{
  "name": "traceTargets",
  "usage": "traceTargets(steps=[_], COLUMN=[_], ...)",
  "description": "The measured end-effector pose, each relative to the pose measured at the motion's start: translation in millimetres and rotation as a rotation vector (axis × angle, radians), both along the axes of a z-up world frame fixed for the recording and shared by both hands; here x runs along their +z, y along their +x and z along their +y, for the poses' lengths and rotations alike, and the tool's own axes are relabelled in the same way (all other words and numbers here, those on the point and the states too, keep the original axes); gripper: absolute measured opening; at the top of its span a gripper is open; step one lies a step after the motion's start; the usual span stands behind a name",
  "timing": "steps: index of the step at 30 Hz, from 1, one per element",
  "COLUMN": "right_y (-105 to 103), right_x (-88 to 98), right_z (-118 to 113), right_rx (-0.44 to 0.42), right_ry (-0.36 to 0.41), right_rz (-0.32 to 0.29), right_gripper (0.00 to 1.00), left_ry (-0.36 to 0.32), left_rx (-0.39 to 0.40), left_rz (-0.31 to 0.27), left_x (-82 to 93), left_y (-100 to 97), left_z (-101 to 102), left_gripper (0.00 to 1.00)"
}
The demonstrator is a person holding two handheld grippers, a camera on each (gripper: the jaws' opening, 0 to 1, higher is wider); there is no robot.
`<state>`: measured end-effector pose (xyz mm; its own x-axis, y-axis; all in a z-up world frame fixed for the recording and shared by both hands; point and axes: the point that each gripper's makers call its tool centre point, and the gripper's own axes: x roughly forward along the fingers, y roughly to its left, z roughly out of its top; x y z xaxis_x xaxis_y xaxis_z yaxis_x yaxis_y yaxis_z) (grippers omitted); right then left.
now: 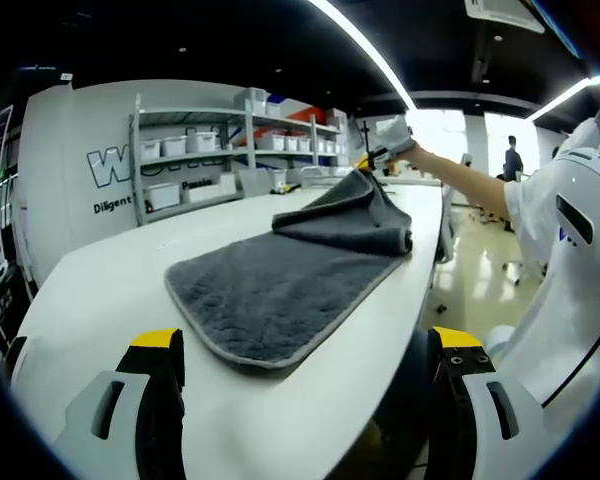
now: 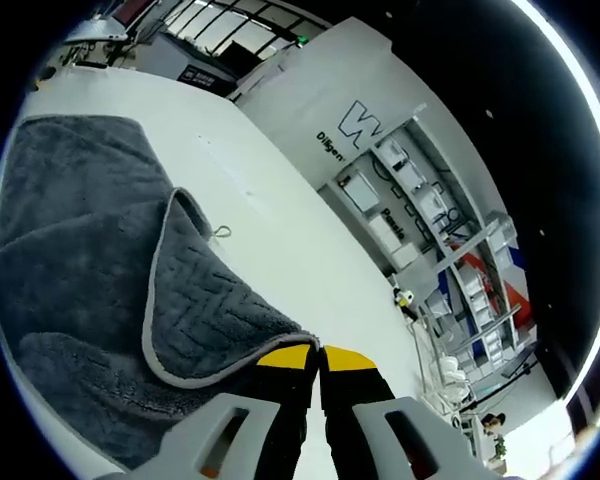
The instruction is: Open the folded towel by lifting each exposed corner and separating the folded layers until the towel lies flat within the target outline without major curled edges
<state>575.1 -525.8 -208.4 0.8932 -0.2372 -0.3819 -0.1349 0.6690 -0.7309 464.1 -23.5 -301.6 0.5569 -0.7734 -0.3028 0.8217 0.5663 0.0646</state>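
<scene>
A dark grey towel point(image 1: 280, 285) with a light grey hem lies on the white table point(image 1: 110, 290), its far part folded back over itself. My left gripper point(image 1: 305, 385) stands open at the table's near edge, short of the towel, nothing between its yellow-tipped jaws. My right gripper point(image 1: 373, 160), held by a person's gloved hand, lifts the towel's far corner. In the right gripper view that gripper point(image 2: 317, 368) is shut on the corner of the towel point(image 2: 90, 290), the lifted layer curling up from the flat part.
Metal shelves point(image 1: 220, 150) with white bins stand against the wall behind the table. A person in white point(image 1: 570, 250) stands at the table's right edge. A small hanging loop point(image 2: 220, 232) shows at the towel's hem. Bare table point(image 2: 280, 220) runs beyond the towel.
</scene>
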Motion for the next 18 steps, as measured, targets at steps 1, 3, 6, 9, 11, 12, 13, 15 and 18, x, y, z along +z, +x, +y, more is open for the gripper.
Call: traceTargets(steps=[1, 3, 6, 9, 11, 12, 13, 15, 18], right_y=[0, 0, -1, -2, -3, -3, -3, -4, -6], right_x=[-0.1, 0.2, 1.1, 1.9, 2.8, 3.3, 3.3, 4.0, 5.6], right_z=[-2, -5, -8, -11, -13, -14, -15, -17, -21], right_rx=[-0.004, -0.013, -0.022, -0.029, -0.035, -0.038, -0.04, -0.047, -0.058], right_ry=[-0.002, -0.012, -0.016, -0.021, -0.027, -0.028, -0.029, -0.032, -0.04], right_rz=[0.002, 0.004, 0.006, 0.009, 0.01, 0.01, 0.01, 0.012, 0.013], right_gripper=[0.0, 0.0, 0.0, 0.0, 0.0, 0.0, 0.0, 0.0, 0.0], left_ry=[0.001, 0.0, 0.0, 0.0, -0.001, -0.001, 0.0, 0.0, 0.001], left_rx=[0.0, 0.0, 0.0, 0.002, 0.003, 0.004, 0.004, 0.004, 0.004], left_rz=[0.0, -0.001, -0.001, -0.001, -0.001, -0.001, -0.001, -0.002, -0.002], left_x=[-0.1, 0.1, 0.1, -0.1, -0.1, -0.1, -0.2, 0.0, -0.1], left_y=[-0.1, -0.4, -0.7, -0.6, -0.3, -0.2, -0.2, -0.4, -0.9], left_z=[0, 0, 0, 0, 1, 1, 1, 1, 1], left_gripper=[0.99, 0.99, 0.99, 0.99, 0.99, 0.99, 0.99, 0.99, 0.99])
